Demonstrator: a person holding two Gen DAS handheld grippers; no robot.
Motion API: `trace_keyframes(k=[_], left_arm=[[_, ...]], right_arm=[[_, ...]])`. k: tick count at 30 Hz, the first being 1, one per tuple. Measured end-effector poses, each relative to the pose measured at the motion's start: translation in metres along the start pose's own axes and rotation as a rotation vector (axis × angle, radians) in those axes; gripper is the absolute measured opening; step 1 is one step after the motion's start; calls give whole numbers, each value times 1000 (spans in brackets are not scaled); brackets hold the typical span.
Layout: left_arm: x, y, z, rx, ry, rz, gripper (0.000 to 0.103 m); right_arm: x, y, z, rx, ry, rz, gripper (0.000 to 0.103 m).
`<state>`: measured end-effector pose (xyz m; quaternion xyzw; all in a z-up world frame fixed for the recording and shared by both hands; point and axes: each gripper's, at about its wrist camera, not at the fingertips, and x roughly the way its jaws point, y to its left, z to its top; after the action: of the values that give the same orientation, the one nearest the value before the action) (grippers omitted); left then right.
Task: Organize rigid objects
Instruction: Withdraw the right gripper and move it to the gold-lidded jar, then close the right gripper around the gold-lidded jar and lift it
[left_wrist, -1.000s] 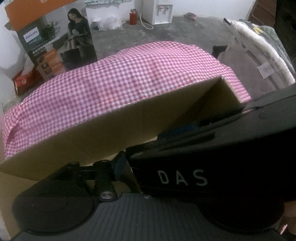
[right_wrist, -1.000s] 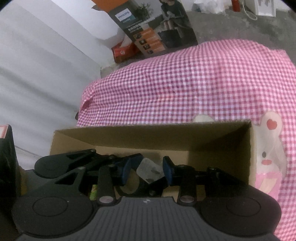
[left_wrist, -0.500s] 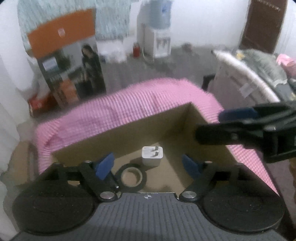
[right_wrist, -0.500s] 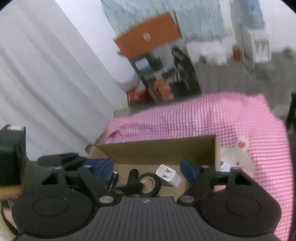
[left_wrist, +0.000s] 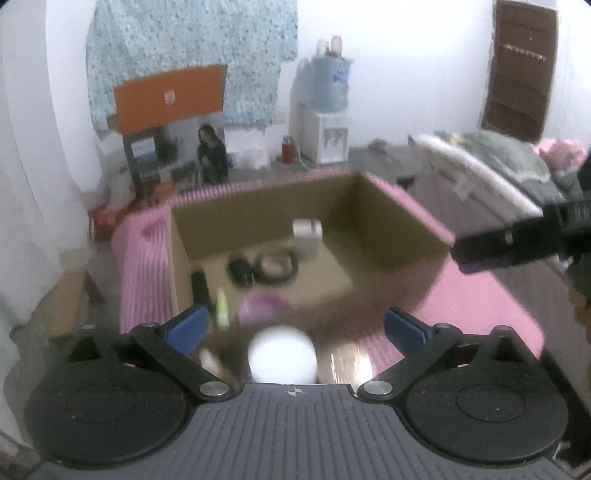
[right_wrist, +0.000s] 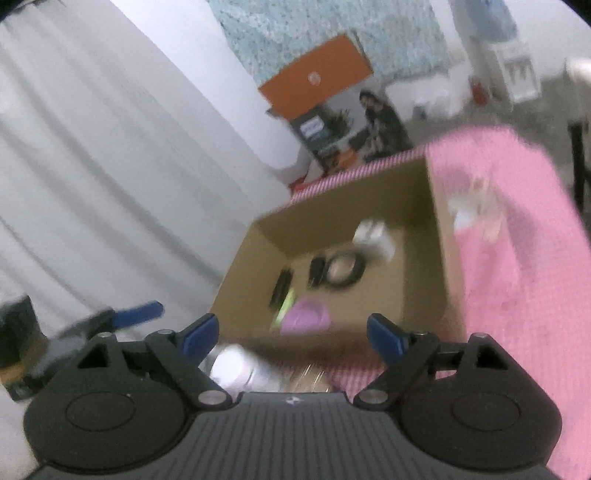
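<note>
— Both pairs of tongs have backed up and out of the cardboard box (left_wrist: 388, 221) since a second ago; then your left tongs (left_wrist: 293, 325) were down against its wall and your right tongs (right_wrist: 293, 334) sat low over the black tape ring (right_wrist: 343, 271). Their jaws have just been opening, and nothing sits between them.

— So I'm holding nothing?

— Right: both are spread wide and empty. Ahead of your left tongs the box holds the white charger (left_wrist: 306, 227) at its far wall, the tape ring nearer, a dark stick-like item and a green one to the left, and something lilac (left_wrist: 264, 308) closest to you. I'd judge they lie there because you've dropped them in to tidy them.

— And closer in?

— Just under your left tongs is a blurred white round thing (left_wrist: 282, 354), outside the box; what it is I can't tell.

— The setting?

— The box rests on a pink checked cloth (left_wrist: 480, 295) over the desk. Beyond are a water dispenser (left_wrist: 325, 122) and a white curtain (right_wrist: 92, 166).
</note>
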<state>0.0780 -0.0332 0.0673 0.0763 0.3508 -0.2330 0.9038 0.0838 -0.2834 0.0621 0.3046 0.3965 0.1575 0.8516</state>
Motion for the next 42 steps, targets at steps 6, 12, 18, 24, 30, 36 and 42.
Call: trace_keyframes(k=[6, 12, 18, 24, 30, 36, 42], left_arm=[[28, -10, -49, -59, 54, -28, 101], [53, -30, -73, 19, 67, -17, 97], [65, -42, -82, 102, 70, -40, 94], [83, -55, -82, 158, 82, -30, 91], [93, -57, -77, 163, 83, -21, 86], [97, -58, -70, 159, 83, -37, 83], [96, -63, -67, 174, 89, -92, 83]], right_arm=[[31, -5, -39, 38, 97, -26, 89], [66, -17, -44, 67, 156, -71, 87], [93, -31, -42, 98, 206, -82, 74], [118, -33, -38, 91, 254, -77, 63], [134, -32, -35, 69, 287, -65, 54], [135, -26, -34, 35, 303, -65, 52], [125, -28, -37, 39, 293, -88, 52]])
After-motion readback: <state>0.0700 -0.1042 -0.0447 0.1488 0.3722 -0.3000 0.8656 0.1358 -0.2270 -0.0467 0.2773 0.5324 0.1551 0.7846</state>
